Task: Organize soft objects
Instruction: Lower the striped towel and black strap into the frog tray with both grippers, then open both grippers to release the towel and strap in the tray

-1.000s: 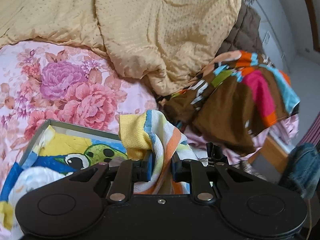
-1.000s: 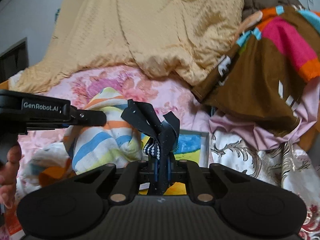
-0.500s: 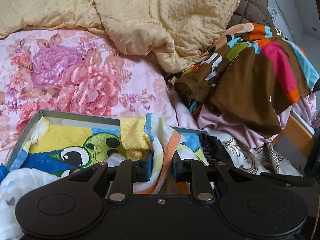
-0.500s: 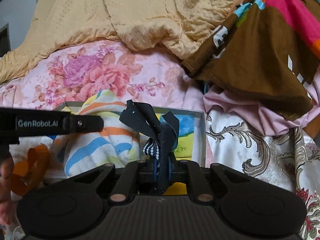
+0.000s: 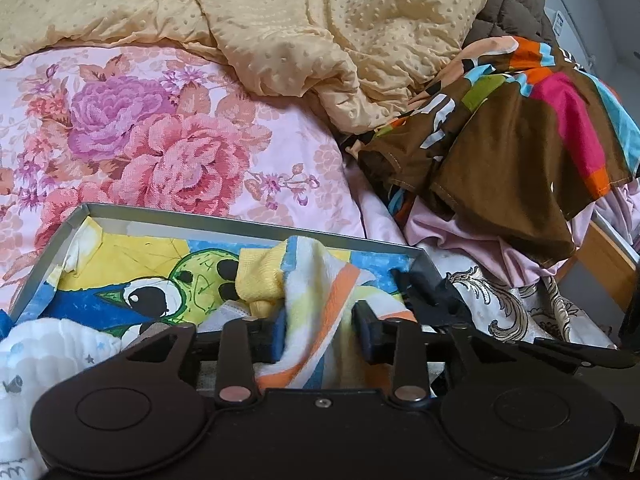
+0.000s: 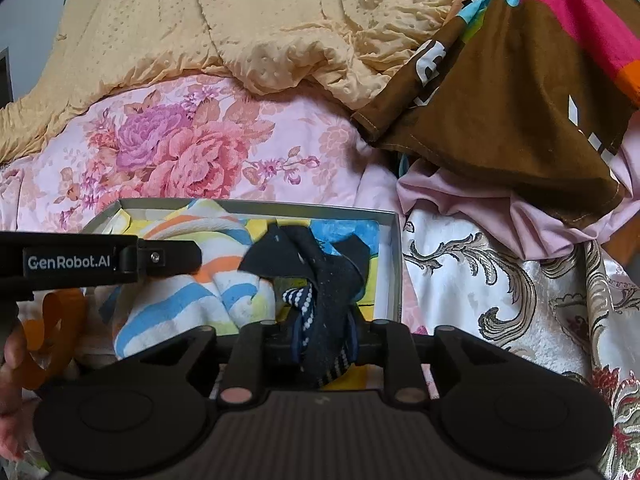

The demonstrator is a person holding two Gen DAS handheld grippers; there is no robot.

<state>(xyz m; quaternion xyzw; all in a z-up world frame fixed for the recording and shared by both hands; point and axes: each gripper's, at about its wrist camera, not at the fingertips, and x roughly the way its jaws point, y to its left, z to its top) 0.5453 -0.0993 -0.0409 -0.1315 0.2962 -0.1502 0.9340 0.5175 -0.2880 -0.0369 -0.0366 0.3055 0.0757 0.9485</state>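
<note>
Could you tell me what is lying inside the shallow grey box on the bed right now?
Inside the grey box: a striped towel between the left gripper's open jaws, and a dark sock between the right gripper's. A cartoon picture lines the floor; the cloths cover much of it.

Left hand-held gripper: matte black, blue pads, silver pivot screws, round side discs. Right hand-held gripper: same, ribbed top; white "GenRobot.AI" lettering.
</note>
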